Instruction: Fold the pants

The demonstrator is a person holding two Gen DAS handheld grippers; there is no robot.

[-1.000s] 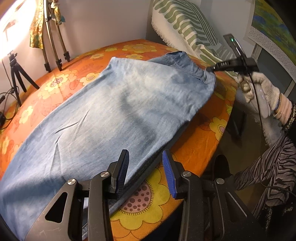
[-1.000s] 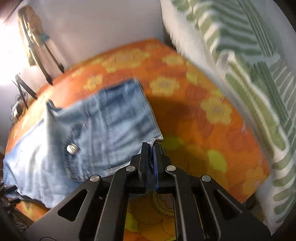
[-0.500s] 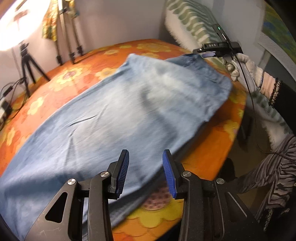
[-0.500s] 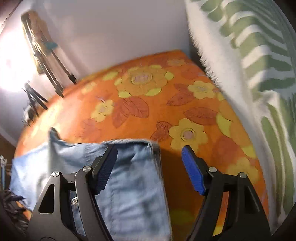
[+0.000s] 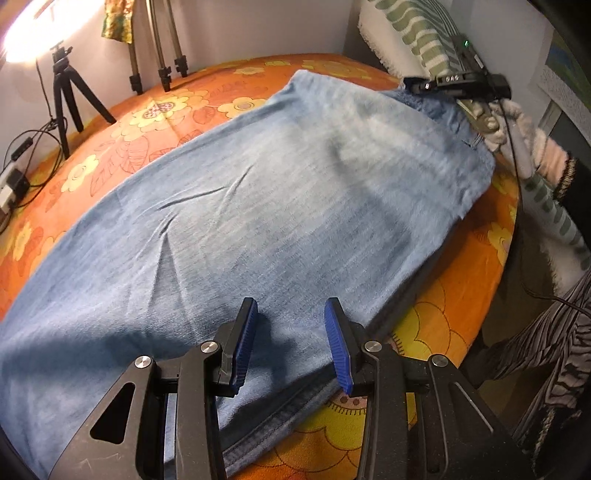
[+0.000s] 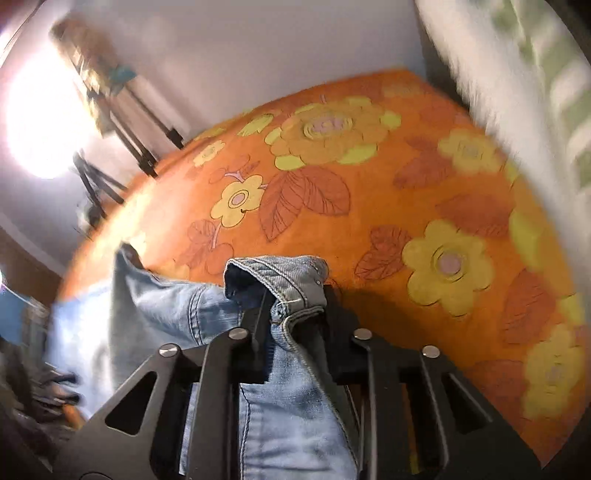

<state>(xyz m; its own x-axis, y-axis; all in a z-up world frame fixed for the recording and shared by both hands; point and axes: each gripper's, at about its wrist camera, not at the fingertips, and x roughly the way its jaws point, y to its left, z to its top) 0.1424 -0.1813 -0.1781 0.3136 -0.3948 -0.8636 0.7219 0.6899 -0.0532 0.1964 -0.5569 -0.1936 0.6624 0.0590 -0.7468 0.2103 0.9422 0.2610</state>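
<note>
1. Fingers of the left gripper (image 5: pixel 290 345): the two blue pads (image 5: pixel 334 345) stand spread with a moderate gap and nothing between them. They hover just above the denim near the pants' near edge, at about 6 o'clock in the left wrist view. The bare gap suggests this gripper is set to take that edge rather than already holding it.

2. Fingers of the right gripper (image 6: pixel 291 325): they are closing on a bunched corner of the waistband (image 6: pixel 280 277), which sits between them and rises out of the gap towards 12 o'clock. Whether the pads already press firmly cannot be told, since the cloth covers them.

3. The pants (image 5: pixel 258 206): light blue jeans lying flat on the bed (image 5: pixel 155 122), whose cover is orange with yellow flowers. The legs run from 8 o'clock to the waist at about 2 o'clock in the left wrist view. They appear already doubled leg on leg, as a darker second layer shows along the near edge.

4. The right gripper seen from afar (image 5: pixel 454 79): it meets the waist end at 2 o'clock, carried by a gloved hand (image 5: pixel 517 122). Holding the far corner probably serves to lift the waist for the next fold along the length.

5. Surroundings: a striped pillow (image 5: pixel 417 33) lies beyond the waist at 1 o'clock, and tripods (image 5: pixel 159 55) stand by the wall at 11 o'clock, well apart from the pants.
</note>
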